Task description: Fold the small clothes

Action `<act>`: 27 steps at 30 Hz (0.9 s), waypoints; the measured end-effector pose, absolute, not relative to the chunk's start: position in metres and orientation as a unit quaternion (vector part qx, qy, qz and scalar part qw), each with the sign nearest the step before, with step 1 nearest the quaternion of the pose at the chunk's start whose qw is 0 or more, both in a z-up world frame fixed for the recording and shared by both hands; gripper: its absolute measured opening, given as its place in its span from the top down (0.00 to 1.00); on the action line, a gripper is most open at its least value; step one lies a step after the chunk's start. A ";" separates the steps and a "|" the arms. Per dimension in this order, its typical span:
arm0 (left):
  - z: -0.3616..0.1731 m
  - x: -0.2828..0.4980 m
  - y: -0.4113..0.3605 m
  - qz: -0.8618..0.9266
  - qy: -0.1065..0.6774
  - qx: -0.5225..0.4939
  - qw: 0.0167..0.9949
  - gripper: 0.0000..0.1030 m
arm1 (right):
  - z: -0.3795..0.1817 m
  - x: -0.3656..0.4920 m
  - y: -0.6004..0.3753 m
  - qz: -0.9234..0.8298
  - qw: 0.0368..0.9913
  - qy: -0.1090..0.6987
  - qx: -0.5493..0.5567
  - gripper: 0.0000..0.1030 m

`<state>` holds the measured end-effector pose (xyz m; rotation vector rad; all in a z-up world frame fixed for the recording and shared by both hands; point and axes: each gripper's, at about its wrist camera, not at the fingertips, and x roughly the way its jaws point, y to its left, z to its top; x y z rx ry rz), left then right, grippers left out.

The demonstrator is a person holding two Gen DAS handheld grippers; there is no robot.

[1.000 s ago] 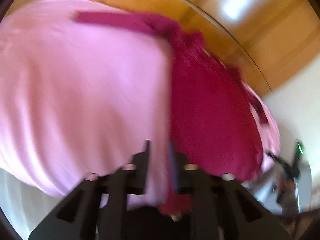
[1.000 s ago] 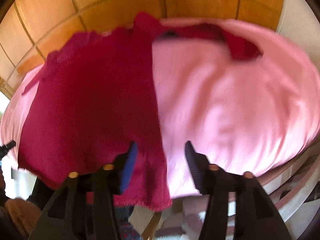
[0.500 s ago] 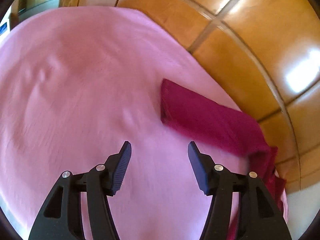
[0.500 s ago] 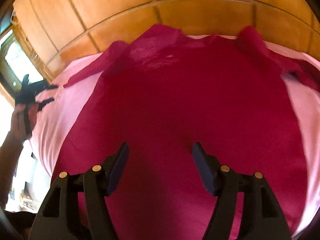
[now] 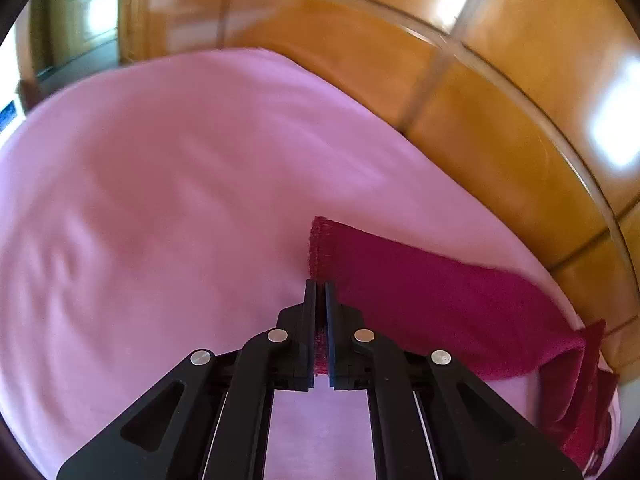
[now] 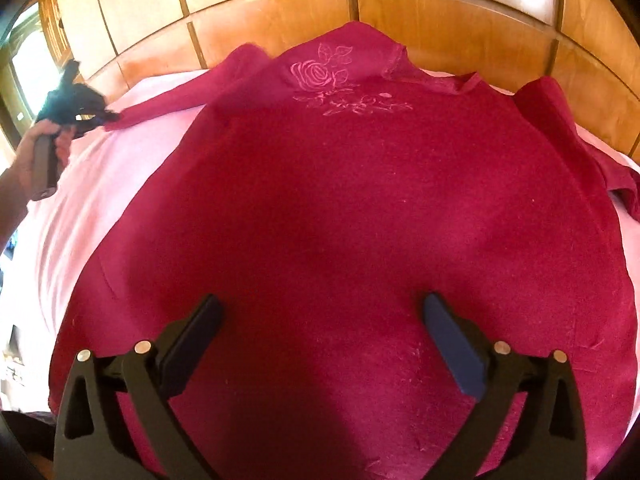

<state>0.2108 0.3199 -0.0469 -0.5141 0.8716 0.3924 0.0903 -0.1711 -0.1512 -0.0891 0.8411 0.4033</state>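
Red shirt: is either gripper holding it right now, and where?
The left gripper is shut on the red shirt at its sleeve cuff. The right gripper is open, holding nothing.

Deep crimson sweater (image 6: 340, 240), with a pale pink rose motif (image 6: 320, 74) outlined near the neckline. Soft pink bedsheet (image 5: 160, 200) underneath, against glossy honey-orange wooden panelling (image 6: 280, 20). Matte black left gripper (image 5: 320, 292) and right gripper (image 6: 320, 320).
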 end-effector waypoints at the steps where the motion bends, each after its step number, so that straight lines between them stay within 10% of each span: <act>1: -0.044 0.204 0.330 0.201 0.410 -0.246 0.855 0.97 | -0.152 0.090 -0.172 0.195 0.893 0.404 -0.044 0.02; 16: -0.057 0.136 0.401 0.313 0.416 -0.263 0.812 0.97 | -0.153 0.090 -0.174 0.185 0.899 0.394 -0.052 0.02; 19: -0.043 0.125 0.379 0.267 0.401 -0.296 0.825 0.68 | -0.154 0.088 -0.175 0.185 0.901 0.390 -0.051 0.02; 27: -0.030 0.074 0.216 -0.080 0.440 -0.260 0.856 0.65 | -0.133 0.087 -0.208 0.157 0.908 0.389 -0.017 0.03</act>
